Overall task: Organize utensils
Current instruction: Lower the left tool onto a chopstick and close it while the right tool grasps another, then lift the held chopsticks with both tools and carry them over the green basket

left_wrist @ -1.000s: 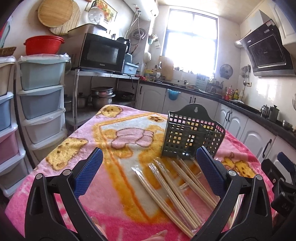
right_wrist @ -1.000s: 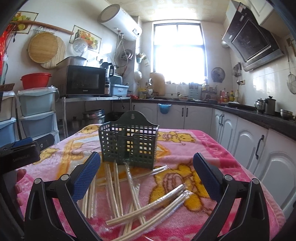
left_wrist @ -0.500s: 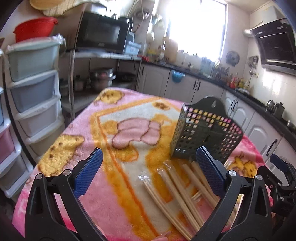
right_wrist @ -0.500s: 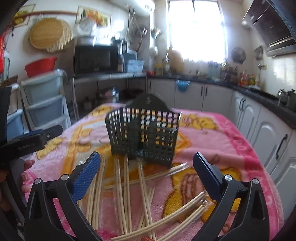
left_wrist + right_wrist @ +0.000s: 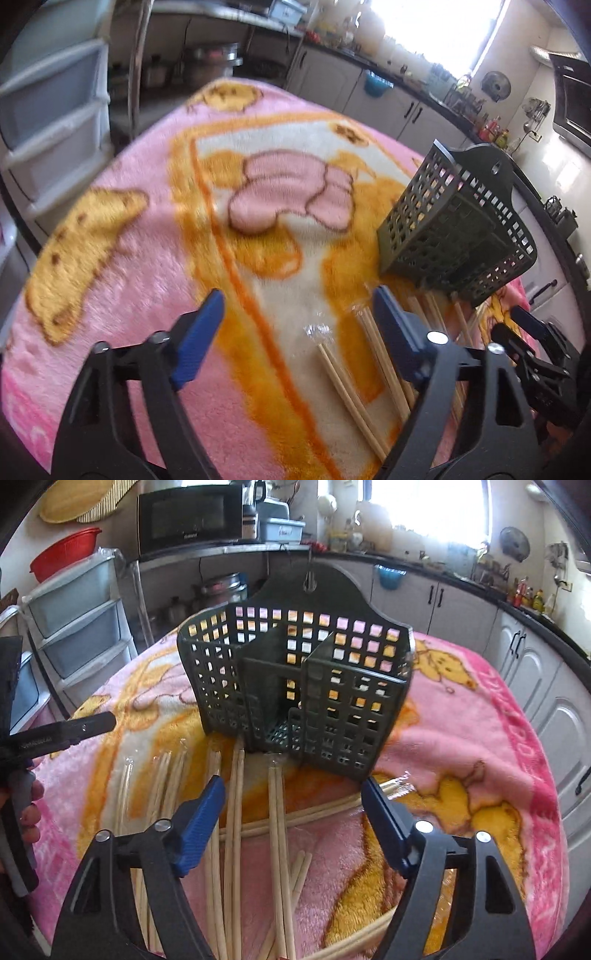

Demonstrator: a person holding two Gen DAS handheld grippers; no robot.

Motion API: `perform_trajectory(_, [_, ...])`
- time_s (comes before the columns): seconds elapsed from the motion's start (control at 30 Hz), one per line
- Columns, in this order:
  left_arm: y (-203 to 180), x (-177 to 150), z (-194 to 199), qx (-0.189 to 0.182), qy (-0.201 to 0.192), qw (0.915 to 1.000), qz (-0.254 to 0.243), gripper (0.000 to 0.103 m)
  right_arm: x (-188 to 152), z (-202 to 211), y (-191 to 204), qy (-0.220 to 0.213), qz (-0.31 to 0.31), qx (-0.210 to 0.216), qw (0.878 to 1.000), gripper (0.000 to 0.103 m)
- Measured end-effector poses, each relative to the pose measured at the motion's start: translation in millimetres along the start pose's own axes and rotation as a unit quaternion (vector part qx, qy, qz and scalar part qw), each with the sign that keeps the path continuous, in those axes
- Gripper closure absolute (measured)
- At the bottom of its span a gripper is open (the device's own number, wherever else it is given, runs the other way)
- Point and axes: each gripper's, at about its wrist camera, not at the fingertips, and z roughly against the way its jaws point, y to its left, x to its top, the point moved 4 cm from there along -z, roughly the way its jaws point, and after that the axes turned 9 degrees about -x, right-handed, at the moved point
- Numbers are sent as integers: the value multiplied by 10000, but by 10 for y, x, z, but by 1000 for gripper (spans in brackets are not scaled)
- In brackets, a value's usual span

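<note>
The left gripper (image 5: 297, 328) points steeply down at the pink blanket (image 5: 147, 258); its 2 blue-padded jaws are closing with only bare cloth between them, nothing pinched. The nearest wrapped pair of chopsticks (image 5: 347, 384) lies at about 4 o'clock from that gap, so the gripper probably has to shift that way before a grab can work.

The right gripper (image 5: 291, 805) is also closing, its jaws straddling a pair of chopsticks (image 5: 277, 819) that runs lengthwise between them at 6 o'clock, pads not yet pressing. That line-up suggests this pair is the intended pick.

The other pairs fan out loose on the blanket from 7 to 5 o'clock in the right wrist view, some crossing under one another, most in clear sleeves.

Beyond them at 12 o'clock stands the dark mesh utensil holder (image 5: 295, 686), upright, mouth open and 3 compartments empty. It sits touching the chopstick tips, close enough for a short carry, I judge.
</note>
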Motion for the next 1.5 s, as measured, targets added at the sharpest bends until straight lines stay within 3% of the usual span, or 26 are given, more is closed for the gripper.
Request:
perform_trajectory(0.23, [-13,-121,-187,-417,473,9977,230,54,46,-274,88,417,143,129,9989,48])
perform_trajectory(0.5, [-18,-137,-291,-488,656,9961,319,63,90,-499,165,750,228,35,9969,64])
perform_trajectory(0.7, [24,-127,-329,-354,674,9969,178,83,96,-632,201,854,203,57,9961,75])
perform_trajectory(0.77, [45,-124,-326,-308,674,9972,121,94,96,-654,204,860,198,62,9961,82])
perform_trajectory(0.87, [73,-125,-318,-452,662,9967,116,102,104,-638,206,802,175,136,9965,91])
perform_trajectory(1.03, [-2,-118,-224,-719,569,9958,10,103,118,-504,110,672,93,288,9973,95])
perform_trajectory(1.2, [-172,18,49,-946,166,9951,-222,103,187,-303,33,452,-5,556,9974,96])
perform_trajectory(1.5, [-733,367,537,-1466,-456,9848,-811,103,381,213,-10,-119,-163,1050,9943,96])
